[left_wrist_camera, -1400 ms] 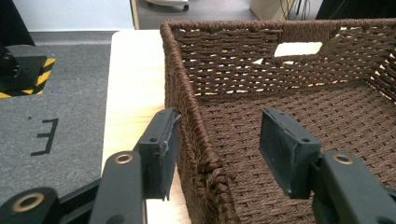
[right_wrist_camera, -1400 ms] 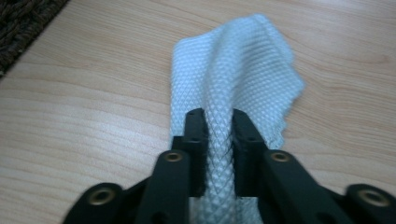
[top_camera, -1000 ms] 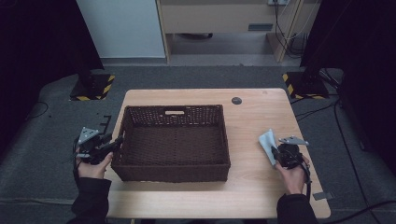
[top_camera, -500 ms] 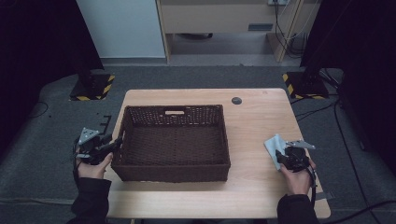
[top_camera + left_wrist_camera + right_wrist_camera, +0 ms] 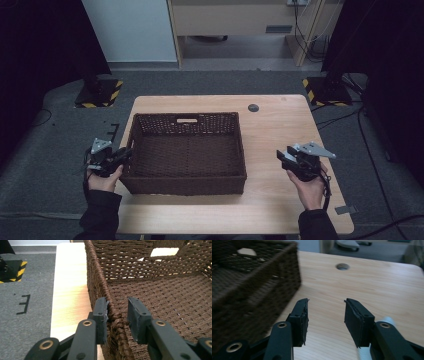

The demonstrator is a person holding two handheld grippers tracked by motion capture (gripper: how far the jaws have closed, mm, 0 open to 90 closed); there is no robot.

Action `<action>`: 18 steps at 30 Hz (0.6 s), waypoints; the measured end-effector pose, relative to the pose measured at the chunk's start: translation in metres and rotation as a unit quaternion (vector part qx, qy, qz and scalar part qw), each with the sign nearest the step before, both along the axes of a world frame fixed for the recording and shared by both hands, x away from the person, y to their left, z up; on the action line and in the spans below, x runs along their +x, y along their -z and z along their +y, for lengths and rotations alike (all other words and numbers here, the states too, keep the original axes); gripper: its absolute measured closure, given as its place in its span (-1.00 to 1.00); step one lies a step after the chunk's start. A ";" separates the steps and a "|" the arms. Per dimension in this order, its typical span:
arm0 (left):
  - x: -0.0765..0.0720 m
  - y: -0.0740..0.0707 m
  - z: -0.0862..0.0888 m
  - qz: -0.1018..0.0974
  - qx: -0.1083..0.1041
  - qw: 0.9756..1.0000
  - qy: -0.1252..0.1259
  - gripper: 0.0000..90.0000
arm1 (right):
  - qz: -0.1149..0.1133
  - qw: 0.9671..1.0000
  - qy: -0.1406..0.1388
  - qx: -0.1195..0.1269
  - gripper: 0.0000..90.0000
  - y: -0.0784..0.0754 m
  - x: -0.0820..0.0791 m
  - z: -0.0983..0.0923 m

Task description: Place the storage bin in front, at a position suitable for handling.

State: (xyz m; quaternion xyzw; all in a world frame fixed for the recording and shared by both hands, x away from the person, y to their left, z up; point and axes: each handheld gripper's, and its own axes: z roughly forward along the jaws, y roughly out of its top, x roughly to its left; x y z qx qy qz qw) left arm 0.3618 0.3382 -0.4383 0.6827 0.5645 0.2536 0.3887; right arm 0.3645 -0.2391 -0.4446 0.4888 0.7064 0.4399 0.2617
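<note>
Grey carpet surrounds a light wooden table (image 5: 280, 125) carrying a dark brown rectangular woven basket (image 5: 187, 150), set left of centre. Left gripper (image 5: 117, 312) straddles the basket's left rim; jaws have just been closing, one pad against the outer weave, the other just off the inner side. Right gripper (image 5: 325, 315) hovers over bare tabletop right of the basket, jaws just opening, apart, nothing between them.
</note>
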 end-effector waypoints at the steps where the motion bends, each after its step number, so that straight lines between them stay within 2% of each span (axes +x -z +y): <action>1: 0.000 0.000 0.000 0.000 -0.001 1.000 -0.003 0.55 | -0.004 1.000 -0.020 0.007 0.20 -0.004 -0.001 0.012; 3: 0.000 0.000 0.000 0.001 -0.004 1.000 -0.005 0.57 | -0.006 1.000 -0.027 0.011 0.20 -0.006 -0.001 0.016; 7: 0.000 0.001 -0.001 0.001 -0.013 1.000 -0.007 0.58 | -0.017 0.998 -0.062 0.029 0.20 -0.016 0.001 0.042; 11: 0.002 0.000 -0.010 0.002 -0.012 1.000 0.000 0.56 | -0.009 0.997 -0.078 0.028 0.19 -0.014 0.001 0.052; 18: 0.004 0.000 -0.027 0.001 -0.004 1.000 0.008 0.56 | -0.004 0.997 -0.080 0.024 0.17 -0.009 0.003 0.056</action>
